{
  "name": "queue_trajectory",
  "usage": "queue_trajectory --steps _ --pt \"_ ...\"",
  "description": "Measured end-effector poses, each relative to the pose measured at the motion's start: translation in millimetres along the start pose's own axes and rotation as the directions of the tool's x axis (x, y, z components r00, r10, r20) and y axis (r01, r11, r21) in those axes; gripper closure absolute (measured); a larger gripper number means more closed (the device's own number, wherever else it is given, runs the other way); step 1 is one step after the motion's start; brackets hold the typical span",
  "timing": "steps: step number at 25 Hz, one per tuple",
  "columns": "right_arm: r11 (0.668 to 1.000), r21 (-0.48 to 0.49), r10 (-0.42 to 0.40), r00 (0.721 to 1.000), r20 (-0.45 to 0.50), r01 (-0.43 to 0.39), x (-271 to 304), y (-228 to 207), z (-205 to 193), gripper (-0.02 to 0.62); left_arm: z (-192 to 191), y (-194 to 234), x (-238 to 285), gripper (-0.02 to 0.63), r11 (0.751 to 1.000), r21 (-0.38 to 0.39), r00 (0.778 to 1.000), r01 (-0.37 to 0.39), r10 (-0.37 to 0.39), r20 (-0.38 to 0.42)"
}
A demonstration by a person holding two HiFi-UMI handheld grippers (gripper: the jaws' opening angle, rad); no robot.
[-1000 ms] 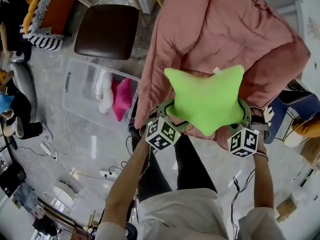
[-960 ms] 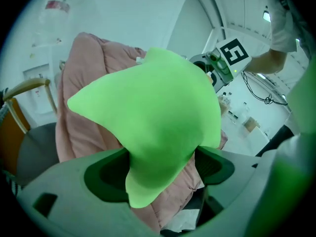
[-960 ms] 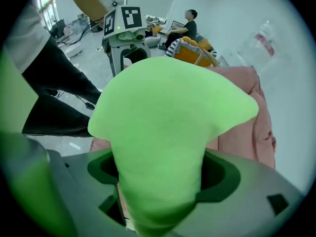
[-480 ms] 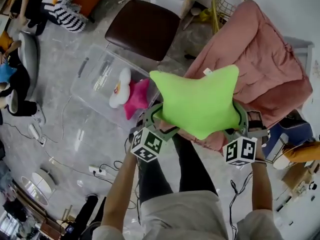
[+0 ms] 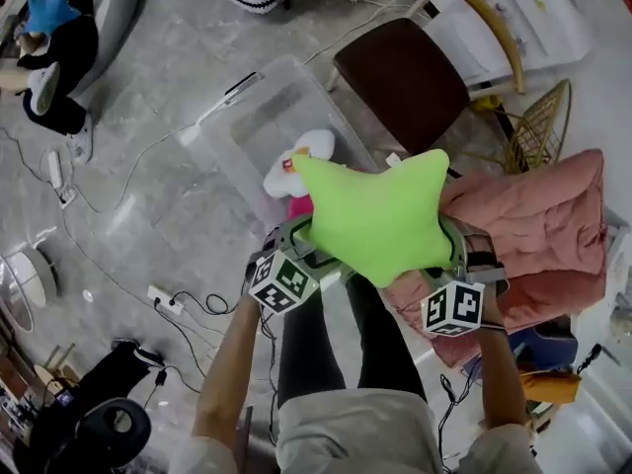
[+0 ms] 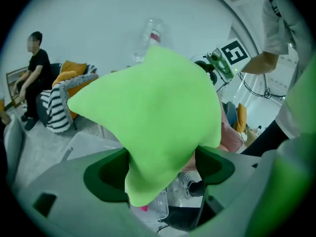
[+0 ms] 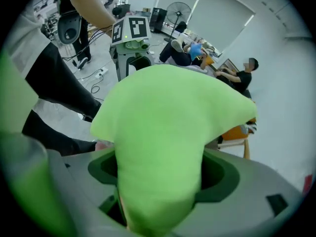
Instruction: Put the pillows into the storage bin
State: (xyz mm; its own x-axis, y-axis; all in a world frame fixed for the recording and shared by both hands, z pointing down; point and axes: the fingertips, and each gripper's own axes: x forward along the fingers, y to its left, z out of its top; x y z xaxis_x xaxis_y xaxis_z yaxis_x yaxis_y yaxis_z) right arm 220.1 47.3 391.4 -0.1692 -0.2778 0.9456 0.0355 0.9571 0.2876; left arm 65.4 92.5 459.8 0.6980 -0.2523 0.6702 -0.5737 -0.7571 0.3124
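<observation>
The clear storage bin (image 5: 237, 117) is open-topped, its far part free; a white pillow (image 5: 296, 164) and a pink pillow (image 5: 297, 206) fill its near corner. A brown chair (image 5: 400, 79) stands just beside.

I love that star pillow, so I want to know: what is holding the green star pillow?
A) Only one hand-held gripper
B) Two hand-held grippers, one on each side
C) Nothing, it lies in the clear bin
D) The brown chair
B: the green star pillow is up in the air, with the left hand-held gripper clamped on one corner and the right hand-held gripper on the opposite corner.
</observation>
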Motion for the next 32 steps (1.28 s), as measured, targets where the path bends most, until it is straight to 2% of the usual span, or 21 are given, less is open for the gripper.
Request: queue_trajectory --steps 3,5,7,8,10,12,14,16,19,21,24,29,32 --pt "0.998 -0.042 0.056 0.998 0.030 -0.055 42 0 57 0.179 -46 38 -27 0.190 0.997 -0.068 0.999 -0.039 0.038 -0.018" --pt "0.989 0.030 0.144 0.986 0.082 -0.147 69 9 91 0.183 -76 62 -49 0.190 0.991 -0.115 0.998 -0.065 0.064 -0.018" --pt "0.958 0.140 0.233 0.963 0.136 -0.252 93 15 114 0.190 -91 86 -72 0.190 0.974 -0.205 0.993 -0.100 0.111 0.042" --pt "0.938 0.191 0.263 0.953 0.149 -0.288 104 16 121 0.197 -93 99 -83 0.192 0.954 -0.281 0.985 -0.104 0.138 0.103" --pt "0.904 0.277 0.298 0.944 0.139 -0.326 128 20 128 0.206 -94 123 -105 0.192 0.896 -0.436 0.954 -0.087 0.201 0.223" --pt "0.862 0.363 0.336 0.935 0.113 -0.354 155 29 129 0.210 -108 142 -122 0.192 0.855 -0.507 0.928 -0.109 0.271 0.258" --pt "0.804 0.459 0.376 0.922 0.097 -0.377 185 38 128 0.212 -127 155 -131 0.192 0.828 -0.543 0.915 -0.139 0.317 0.250" --pt "0.739 0.556 0.402 0.911 0.093 -0.382 214 42 130 0.212 -146 161 -136 0.192 0.804 -0.579 0.910 -0.140 0.334 0.244" --pt "0.655 0.662 0.412 0.907 0.091 -0.364 261 46 142 0.212 -176 161 -139 0.192 0.790 -0.598 0.919 -0.136 0.326 0.221" --pt "0.635 0.691 0.419 0.906 0.067 -0.344 289 45 147 0.212 -192 158 -136 0.192 0.777 -0.616 0.924 -0.128 0.320 0.211" --pt "0.604 0.737 0.429 0.903 0.022 -0.305 327 43 151 0.212 -215 154 -128 0.192 0.741 -0.662 0.925 -0.108 0.319 0.206" --pt "0.501 0.816 0.411 0.909 0.068 -0.288 388 45 178 0.210 -240 152 -117 0.192 0.680 -0.729 0.932 -0.083 0.311 0.184" --pt "0.465 0.847 0.403 0.913 0.057 -0.258 419 47 184 0.209 -242 142 -115 0.192 0.672 -0.737 0.940 -0.073 0.294 0.175"
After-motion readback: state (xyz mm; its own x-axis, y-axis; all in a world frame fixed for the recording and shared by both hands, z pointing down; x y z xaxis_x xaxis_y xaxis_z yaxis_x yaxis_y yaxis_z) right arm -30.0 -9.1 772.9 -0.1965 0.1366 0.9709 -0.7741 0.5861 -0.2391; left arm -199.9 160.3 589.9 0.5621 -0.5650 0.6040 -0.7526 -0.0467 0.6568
